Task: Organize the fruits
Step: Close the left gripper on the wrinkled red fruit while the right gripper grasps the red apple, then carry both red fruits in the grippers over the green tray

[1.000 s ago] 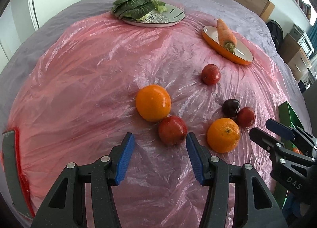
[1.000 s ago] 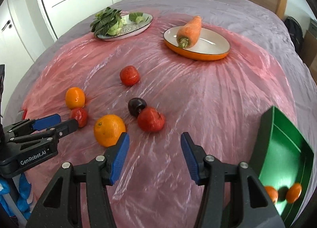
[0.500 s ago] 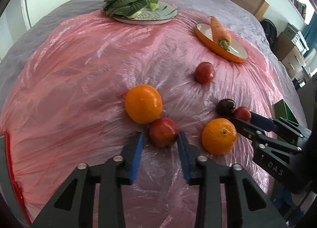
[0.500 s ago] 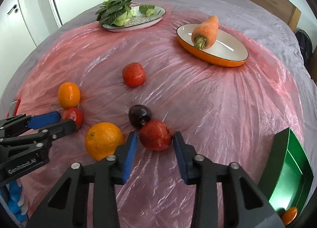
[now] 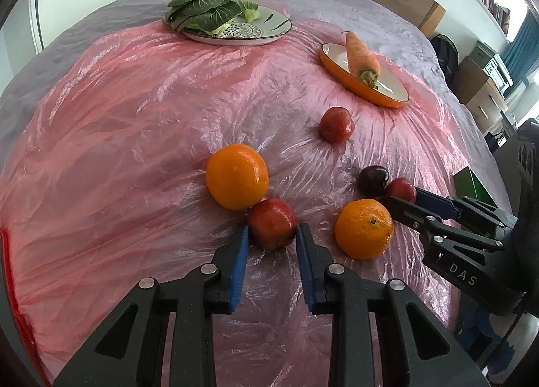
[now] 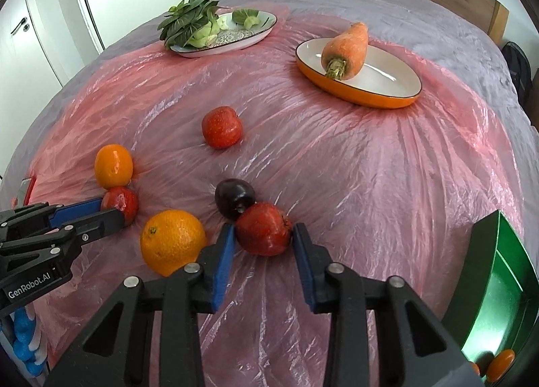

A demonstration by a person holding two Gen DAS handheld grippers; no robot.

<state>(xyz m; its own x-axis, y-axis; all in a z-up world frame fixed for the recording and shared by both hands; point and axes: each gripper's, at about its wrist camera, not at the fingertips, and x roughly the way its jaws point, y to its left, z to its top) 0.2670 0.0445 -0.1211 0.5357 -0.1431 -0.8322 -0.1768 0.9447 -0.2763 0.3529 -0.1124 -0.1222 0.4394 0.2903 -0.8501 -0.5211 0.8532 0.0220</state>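
Observation:
On the pink plastic sheet [image 5: 134, 117], my left gripper [image 5: 272, 238] has its blue pads against both sides of a small red fruit [image 5: 272, 222], and its jaws are closing. That fruit touches a big orange [image 5: 237, 176]. My right gripper [image 6: 262, 238] is shut on a red pomegranate-like fruit [image 6: 263, 232], which leans on a dark plum [image 6: 234, 197]. A second orange [image 6: 172, 240] lies between the two grippers. Another red fruit [image 6: 221, 127] sits alone further back.
A green bin [image 6: 498, 289] at the right edge holds small oranges [image 6: 502, 360]. At the back, an orange dish [image 6: 380, 90] carries a carrot [image 6: 345, 50], and a patterned plate [image 6: 249, 35] bears leafy greens [image 6: 188, 21]. A grey cover lies under the sheet.
Both grippers' jaws have narrowed from wide apart to touching a red fruit each. The views have drawn a little nearer to the fruits.

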